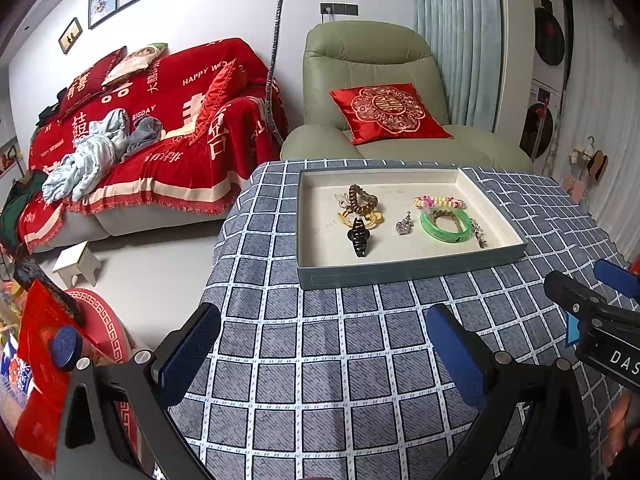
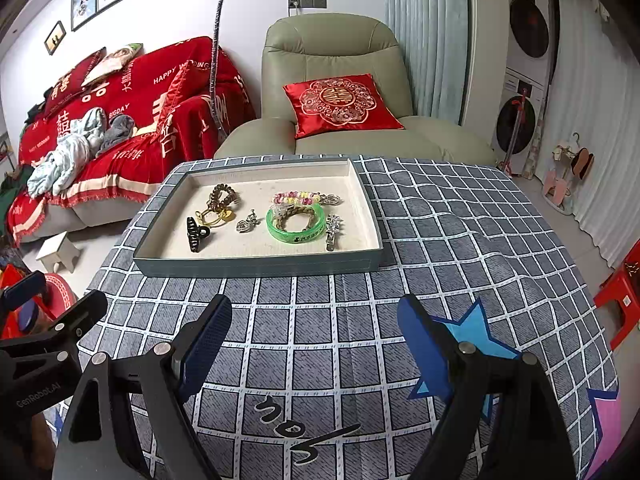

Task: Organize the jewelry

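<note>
A shallow grey tray (image 1: 404, 274) (image 2: 256, 268) with a cream lining sits on the checked tablecloth. Inside lie a black claw clip (image 1: 359, 236) (image 2: 196, 234), a brown coil hair tie (image 1: 362, 199) (image 2: 224, 197), a green bangle (image 1: 444, 227) (image 2: 295, 222), a pastel coil tie (image 1: 438, 201) (image 2: 294, 199), a small silver charm (image 1: 404, 225) (image 2: 245, 224) and a silver clip (image 1: 478, 232) (image 2: 332, 230). My left gripper (image 1: 324, 354) and right gripper (image 2: 316, 344) both hover open and empty over the cloth, short of the tray's near wall.
A red-covered sofa (image 1: 152, 120) and a green armchair (image 1: 372, 80) with a red cushion stand beyond the table. A small white stool (image 1: 78, 264) and red boxes (image 1: 44, 360) lie on the floor at left. The right gripper's body (image 1: 600, 320) shows at the left view's right edge.
</note>
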Demonstrator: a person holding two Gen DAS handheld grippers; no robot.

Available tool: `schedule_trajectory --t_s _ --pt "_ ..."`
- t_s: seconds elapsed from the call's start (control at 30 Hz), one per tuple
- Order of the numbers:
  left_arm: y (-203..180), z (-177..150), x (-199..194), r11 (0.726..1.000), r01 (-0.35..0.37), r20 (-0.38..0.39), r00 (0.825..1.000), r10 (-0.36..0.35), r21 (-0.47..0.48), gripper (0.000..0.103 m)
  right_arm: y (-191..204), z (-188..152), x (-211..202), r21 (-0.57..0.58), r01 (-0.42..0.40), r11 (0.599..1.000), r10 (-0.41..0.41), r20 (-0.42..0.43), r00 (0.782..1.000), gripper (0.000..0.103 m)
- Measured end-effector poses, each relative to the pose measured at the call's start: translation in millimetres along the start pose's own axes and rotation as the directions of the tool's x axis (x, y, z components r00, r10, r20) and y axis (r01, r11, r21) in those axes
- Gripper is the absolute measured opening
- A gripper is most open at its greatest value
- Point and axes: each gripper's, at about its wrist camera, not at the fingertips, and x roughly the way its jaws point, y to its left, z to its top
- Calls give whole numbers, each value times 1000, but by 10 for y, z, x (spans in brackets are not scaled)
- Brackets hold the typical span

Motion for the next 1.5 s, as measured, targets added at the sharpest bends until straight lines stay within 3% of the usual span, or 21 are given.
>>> schedule_trajectory --t_s 1.5 --pt "-11 -33 21 1000 5 -10 1000 -5 -3 103 25 -4 -16 2 -4 1000 4 -3 1000 87"
